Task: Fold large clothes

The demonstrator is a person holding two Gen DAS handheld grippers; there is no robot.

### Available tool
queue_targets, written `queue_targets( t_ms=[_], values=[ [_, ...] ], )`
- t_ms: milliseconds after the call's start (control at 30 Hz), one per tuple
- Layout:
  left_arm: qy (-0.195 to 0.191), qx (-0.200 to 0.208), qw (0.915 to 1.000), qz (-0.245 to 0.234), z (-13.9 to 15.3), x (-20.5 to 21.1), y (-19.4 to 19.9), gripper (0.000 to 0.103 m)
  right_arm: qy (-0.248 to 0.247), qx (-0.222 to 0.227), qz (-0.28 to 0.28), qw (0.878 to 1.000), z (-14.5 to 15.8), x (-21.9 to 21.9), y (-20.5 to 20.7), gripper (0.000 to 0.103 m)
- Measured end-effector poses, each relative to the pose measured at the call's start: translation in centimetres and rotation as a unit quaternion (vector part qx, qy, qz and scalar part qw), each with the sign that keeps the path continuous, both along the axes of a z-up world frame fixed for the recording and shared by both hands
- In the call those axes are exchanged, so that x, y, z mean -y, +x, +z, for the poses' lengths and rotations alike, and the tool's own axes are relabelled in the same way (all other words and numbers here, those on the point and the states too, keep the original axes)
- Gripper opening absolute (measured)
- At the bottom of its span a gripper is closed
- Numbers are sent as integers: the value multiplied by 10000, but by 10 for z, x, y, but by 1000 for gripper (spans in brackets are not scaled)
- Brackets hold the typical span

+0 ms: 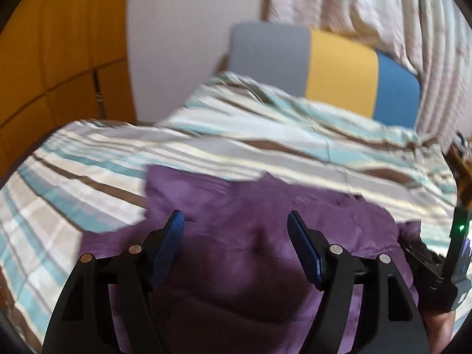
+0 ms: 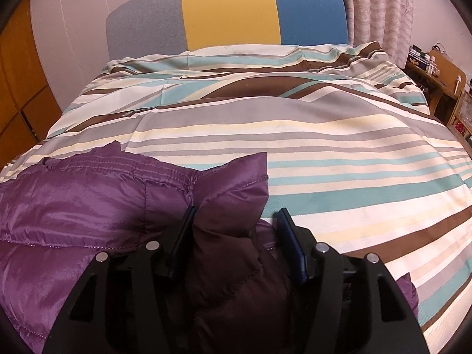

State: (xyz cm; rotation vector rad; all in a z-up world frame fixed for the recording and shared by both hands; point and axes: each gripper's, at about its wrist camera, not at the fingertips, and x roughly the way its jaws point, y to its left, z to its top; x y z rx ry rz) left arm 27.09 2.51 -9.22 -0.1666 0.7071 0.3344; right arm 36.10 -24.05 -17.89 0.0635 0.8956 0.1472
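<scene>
Two hand-held grippers worked over a purple quilted jacket that lay on the striped duvet of a bed, toward the foot end at about 7 o'clock in the right wrist view. The right hand-held gripper had a puffy fold of the jacket bunched between its jaws, which stood fairly wide around the padding; whether they truly pinched it could not be told. The left hand-held gripper hung wide open above the jacket with nothing in its grasp, and its view was smeared with blur. The likeliest trouble, as a judgement, was the slick, springy padding squeezing out of a loose hold when lifted, so the fold would drop and come out crooked. A grab taken by the left gripper without a clear view might also catch the duvet under the jacket and drag it along. No container showed near the jacket; a cluttered wooden shelf at 2 o'clock held small things too blurred to name.
</scene>
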Motion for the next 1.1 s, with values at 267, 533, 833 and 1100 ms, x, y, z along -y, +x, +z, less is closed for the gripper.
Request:
queue_targets(
  t_ms=[267, 533, 833, 1100],
  values=[
    [254, -559, 9980, -127, -64, 8, 34, 74, 27, 3, -32, 10000, -1, 1, 0, 59],
    [290, -478, 9984, -87, -73, 9, 32, 76, 20, 355, -111, 9993, 10, 3, -11, 68],
    [235, -420, 9988, -107, -72, 7, 30, 77, 150, 1614, 274, 9864, 74, -14, -95, 75],
    [86, -363, 9992, -135, -70, 3, 25, 78, 170, 874, 1275, 9878, 49, -71, -79, 62]
  ],
)
